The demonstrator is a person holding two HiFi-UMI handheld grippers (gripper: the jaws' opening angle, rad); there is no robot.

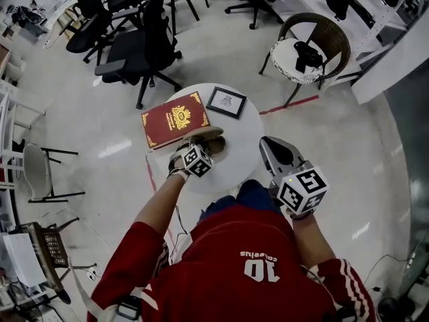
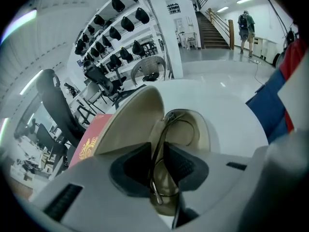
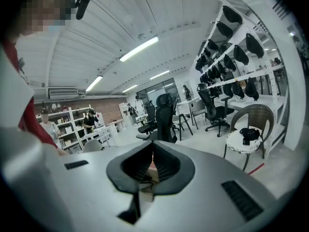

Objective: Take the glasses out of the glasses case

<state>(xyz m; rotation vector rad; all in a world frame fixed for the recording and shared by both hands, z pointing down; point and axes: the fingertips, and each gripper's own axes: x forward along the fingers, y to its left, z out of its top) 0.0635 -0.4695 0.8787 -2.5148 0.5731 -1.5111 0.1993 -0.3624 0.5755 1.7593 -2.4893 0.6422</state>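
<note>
Left of centre in the head view, on the round white bench (image 1: pixel 244 139): red book (image 1: pixel 174 119), then glasses case (image 1: pixel 213 144), lid up (opening done). Beside it, left claw (image 2: pixel 158 163) pinched shut on thin wire of the glasses (image 2: pixel 165 128), seemingly not yet lifted clear of the case. Removal left to do. Lower right: right claw (image 3: pixel 153 165) closed, empty, raised away from the bench.

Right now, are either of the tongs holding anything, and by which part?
The left tongs pinch the glasses by their thin wire frame, in the open case; right tongs shut, empty.
</note>
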